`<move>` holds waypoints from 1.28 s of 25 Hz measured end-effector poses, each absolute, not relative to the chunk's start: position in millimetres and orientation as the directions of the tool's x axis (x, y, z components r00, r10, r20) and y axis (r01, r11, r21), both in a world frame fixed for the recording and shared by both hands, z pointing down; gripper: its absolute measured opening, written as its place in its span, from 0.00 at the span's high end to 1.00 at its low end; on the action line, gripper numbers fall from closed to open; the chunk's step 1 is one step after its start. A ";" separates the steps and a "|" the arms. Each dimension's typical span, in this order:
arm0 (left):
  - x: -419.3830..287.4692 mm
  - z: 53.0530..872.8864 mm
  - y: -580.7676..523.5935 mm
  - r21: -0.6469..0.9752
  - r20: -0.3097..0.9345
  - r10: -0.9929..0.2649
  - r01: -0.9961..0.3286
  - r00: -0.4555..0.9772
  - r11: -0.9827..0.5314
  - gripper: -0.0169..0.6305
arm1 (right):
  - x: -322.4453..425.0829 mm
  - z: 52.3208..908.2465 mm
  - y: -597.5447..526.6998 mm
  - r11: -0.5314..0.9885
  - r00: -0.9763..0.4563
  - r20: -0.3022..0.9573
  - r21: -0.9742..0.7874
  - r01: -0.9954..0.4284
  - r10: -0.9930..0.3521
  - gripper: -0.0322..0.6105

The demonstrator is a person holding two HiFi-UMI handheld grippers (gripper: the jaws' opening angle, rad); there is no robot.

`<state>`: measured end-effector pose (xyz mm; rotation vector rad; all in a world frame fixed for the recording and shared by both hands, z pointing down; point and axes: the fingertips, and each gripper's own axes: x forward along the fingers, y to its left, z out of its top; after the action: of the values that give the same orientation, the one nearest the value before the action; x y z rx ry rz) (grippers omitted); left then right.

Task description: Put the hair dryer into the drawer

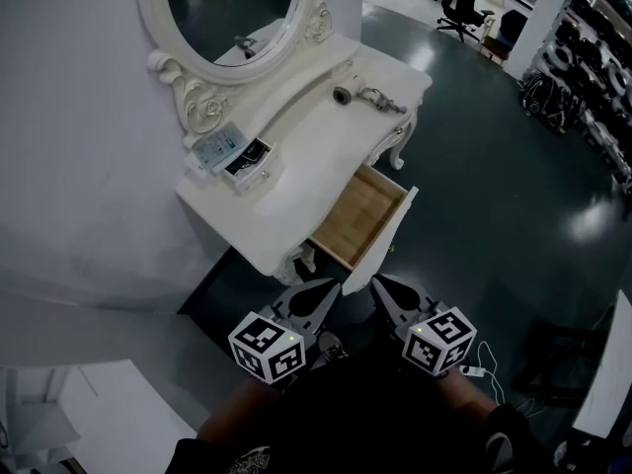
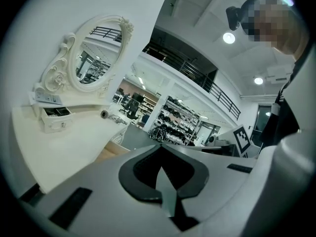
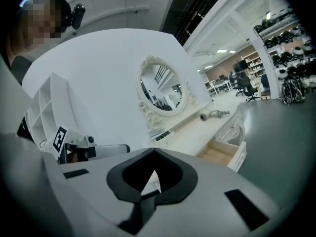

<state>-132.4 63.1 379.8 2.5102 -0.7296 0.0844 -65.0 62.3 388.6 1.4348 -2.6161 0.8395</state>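
The grey hair dryer (image 1: 360,95) lies on the far right end of the white dressing table (image 1: 296,156); it also shows small in the left gripper view (image 2: 111,115) and the right gripper view (image 3: 212,115). The table's drawer (image 1: 360,215) stands pulled out, its wooden bottom bare. My left gripper (image 1: 334,286) and right gripper (image 1: 377,280) hover side by side just in front of the drawer, well short of the dryer. Both have their jaws together with nothing between them, as the left gripper (image 2: 160,164) and right gripper (image 3: 154,174) views show.
An oval mirror (image 1: 232,13) in an ornate white frame stands at the table's back. A small white organiser box (image 1: 242,161) sits at the table's left. Office chairs (image 1: 464,3) and shelving (image 1: 592,67) stand farther off on the dark floor. A white cable (image 1: 479,368) lies by my right.
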 end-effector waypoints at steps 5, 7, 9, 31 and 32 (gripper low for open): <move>-127.9 382.1 40.3 0.455 0.219 -0.519 -0.557 0.826 -0.695 0.97 | -57.0 387.6 32.3 0.457 -0.603 0.277 -0.443 -0.771 -0.748 0.90; -123.0 383.6 28.2 0.453 0.226 -0.538 -0.576 0.812 -0.680 0.97 | -48.7 387.8 16.9 0.470 -0.615 0.277 -0.443 -0.763 -0.738 0.90; -116.2 385.2 13.1 0.453 0.233 -0.558 -0.597 0.796 -0.662 0.97 | -37.4 388.6 -1.1 0.480 -0.627 0.278 -0.446 -0.756 -0.728 0.90; -27.4 434.2 -163.0 0.498 0.352 -0.674 -0.740 0.650 -0.453 0.97 | 82.1 431.1 -261.0 0.549 -0.674 0.350 -0.397 -0.736 -0.650 0.90; -24.3 437.2 -168.4 0.501 0.356 -0.677 -0.743 0.644 -0.444 0.97 | 87.0 435.2 -272.4 0.549 -0.674 0.359 -0.394 -0.737 -0.646 0.90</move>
<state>-24.3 -168.4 437.2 2.2279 -1.1000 0.1359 87.0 -272.4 435.2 1.1765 -2.6109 0.7862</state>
